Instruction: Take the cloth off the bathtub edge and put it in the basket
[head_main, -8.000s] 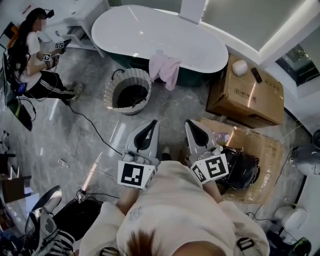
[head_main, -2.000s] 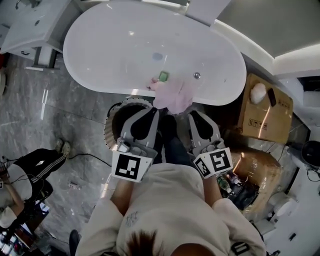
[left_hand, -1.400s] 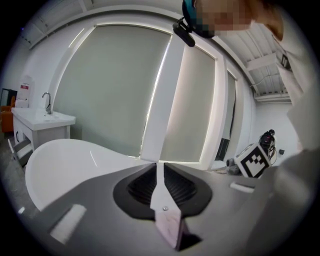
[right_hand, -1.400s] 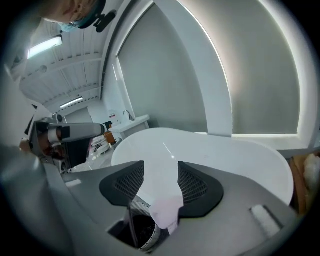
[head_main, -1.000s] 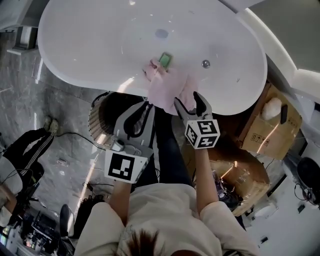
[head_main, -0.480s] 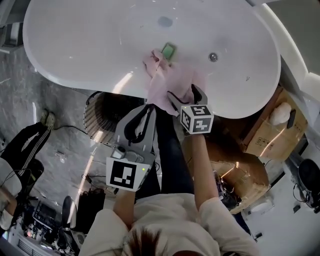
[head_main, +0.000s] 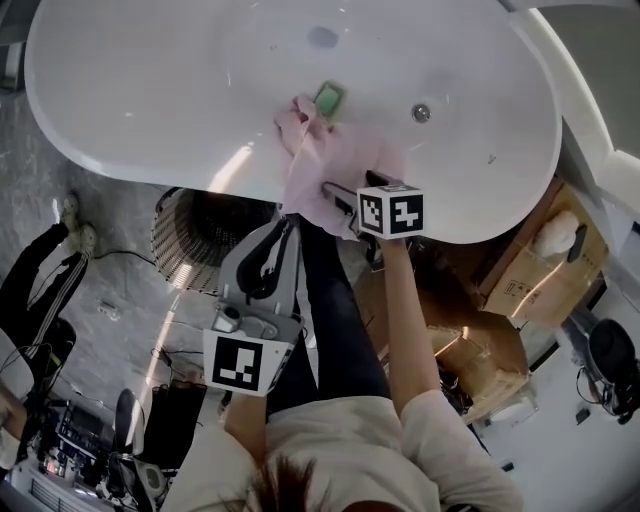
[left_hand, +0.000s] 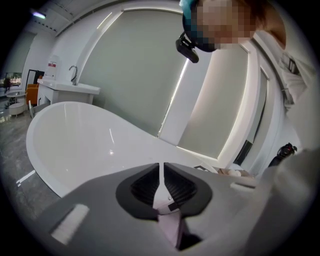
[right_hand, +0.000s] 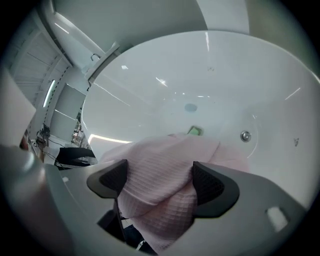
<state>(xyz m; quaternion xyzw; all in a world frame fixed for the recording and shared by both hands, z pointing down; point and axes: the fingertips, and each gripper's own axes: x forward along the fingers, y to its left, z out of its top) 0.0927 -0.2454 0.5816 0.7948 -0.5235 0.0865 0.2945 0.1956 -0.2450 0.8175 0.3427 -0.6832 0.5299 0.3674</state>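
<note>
Grey left gripper (head_main: 283, 232) and right gripper (head_main: 340, 202), black pads, black-white square markers (head_main: 240, 363); cream short-sleeved shirt (head_main: 350, 450), dark trousers (head_main: 330, 300).

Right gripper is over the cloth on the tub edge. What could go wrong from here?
The right gripper has just been opening its jaws, which straddle a fold of the cloth without pinching it; closing may catch only the top layer. The cloth's far end lies in the bathtub beside a green item, which a pull might drag. The shut left gripper hangs by the basket and could block the drop.
</note>
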